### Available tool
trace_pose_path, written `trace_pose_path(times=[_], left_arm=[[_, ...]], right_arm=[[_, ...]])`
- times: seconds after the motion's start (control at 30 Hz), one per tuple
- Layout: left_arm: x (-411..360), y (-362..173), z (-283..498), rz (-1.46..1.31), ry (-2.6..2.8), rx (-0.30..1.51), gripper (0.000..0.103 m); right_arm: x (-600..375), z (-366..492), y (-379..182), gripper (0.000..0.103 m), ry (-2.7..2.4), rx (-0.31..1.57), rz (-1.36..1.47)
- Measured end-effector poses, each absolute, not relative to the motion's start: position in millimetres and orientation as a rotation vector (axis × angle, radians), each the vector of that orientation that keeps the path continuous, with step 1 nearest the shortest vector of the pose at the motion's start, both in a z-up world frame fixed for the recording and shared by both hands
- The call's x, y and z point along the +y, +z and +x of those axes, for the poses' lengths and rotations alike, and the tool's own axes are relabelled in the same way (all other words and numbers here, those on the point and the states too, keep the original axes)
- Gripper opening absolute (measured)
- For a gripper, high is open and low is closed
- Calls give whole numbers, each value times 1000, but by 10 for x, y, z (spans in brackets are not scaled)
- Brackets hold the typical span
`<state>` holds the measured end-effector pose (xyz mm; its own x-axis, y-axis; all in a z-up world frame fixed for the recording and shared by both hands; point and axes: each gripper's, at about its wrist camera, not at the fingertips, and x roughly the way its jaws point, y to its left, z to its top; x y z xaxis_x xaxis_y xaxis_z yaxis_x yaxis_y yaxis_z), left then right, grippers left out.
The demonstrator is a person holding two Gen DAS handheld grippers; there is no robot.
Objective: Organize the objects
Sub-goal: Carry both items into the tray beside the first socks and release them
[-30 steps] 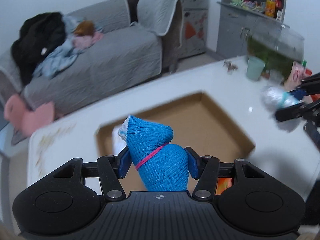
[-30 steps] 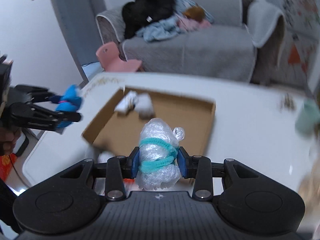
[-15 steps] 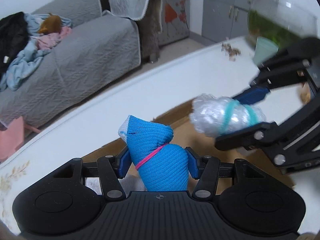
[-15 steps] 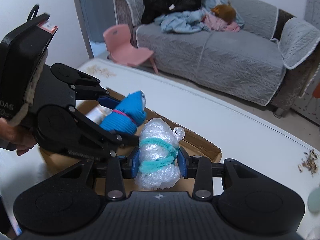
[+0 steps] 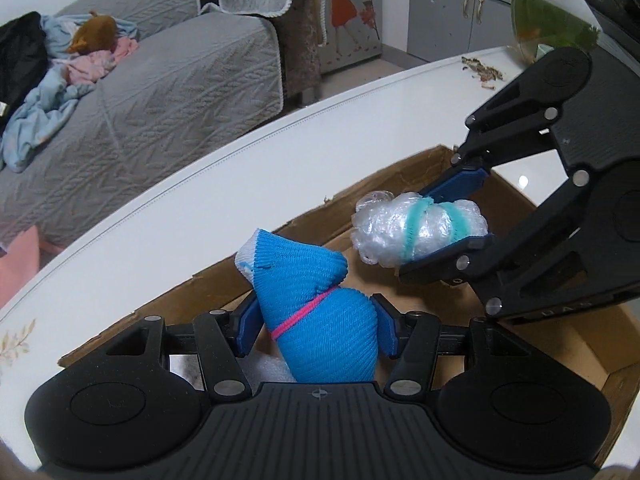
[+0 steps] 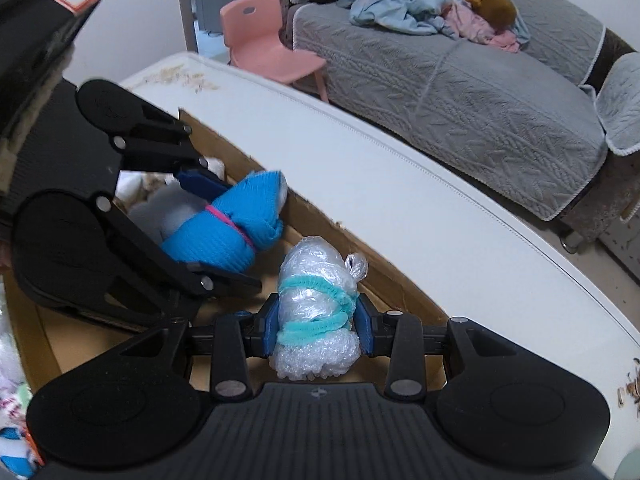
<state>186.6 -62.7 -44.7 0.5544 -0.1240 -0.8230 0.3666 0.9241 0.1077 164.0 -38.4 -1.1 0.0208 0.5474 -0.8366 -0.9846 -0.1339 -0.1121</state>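
My left gripper [image 5: 316, 330] is shut on a rolled blue sock bundle [image 5: 316, 312] tied with a pink band. It hangs over the open cardboard box [image 5: 404, 176] on the white table [image 5: 240, 184]. My right gripper [image 6: 316, 330] is shut on a clear bubble-wrap bundle [image 6: 316, 320] wound with teal pipe cleaner, also over the box [image 6: 404, 300]. In the left wrist view the right gripper [image 5: 444, 224] reaches in from the right, its bubble-wrap bundle [image 5: 416, 232] just beside the sock. In the right wrist view the left gripper [image 6: 208, 224] and its sock bundle [image 6: 228, 232] are at the left.
White soft items [image 6: 168, 208] lie in the box's far left corner. A grey sofa [image 5: 160, 92] with clothes, a pink chair [image 6: 268, 56] and grey cabinets [image 5: 460, 12] stand beyond the table. A glass fishbowl [image 5: 552, 20] and scattered crumbs [image 5: 480, 72] are at the table's far right.
Both grippers have come down and together over the box, each still holding its bundle. The right gripper has rolled and now sits close beside the left one.
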Motion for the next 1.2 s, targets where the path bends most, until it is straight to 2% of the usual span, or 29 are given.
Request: trace_pose_path(times=[0.33, 0.5, 0.67, 0.87, 1.0, 1.2], left_arm=[[-603, -522, 1898, 274, -300, 956, 67], [-598, -520, 1918, 258, -281, 970, 83], [-592, -448, 1881, 253, -283, 955, 90], [-611, -253, 1799, 252, -250, 938, 92], [-551, -66, 1657, 214, -213, 919, 99], [-387, 100, 1471, 178, -148, 924, 100]], right_arm=[[-438, 1628, -94, 35, 1507, 644, -929], [-484, 1633, -66, 38, 1492, 637, -931], [-551, 1664, 17, 44, 1480, 642, -935], [-661, 1644, 160, 48, 1496, 624, -946], [-671, 1594, 241, 49, 1499, 622, -945], [-673, 1465, 321, 54, 1507, 617, -939]])
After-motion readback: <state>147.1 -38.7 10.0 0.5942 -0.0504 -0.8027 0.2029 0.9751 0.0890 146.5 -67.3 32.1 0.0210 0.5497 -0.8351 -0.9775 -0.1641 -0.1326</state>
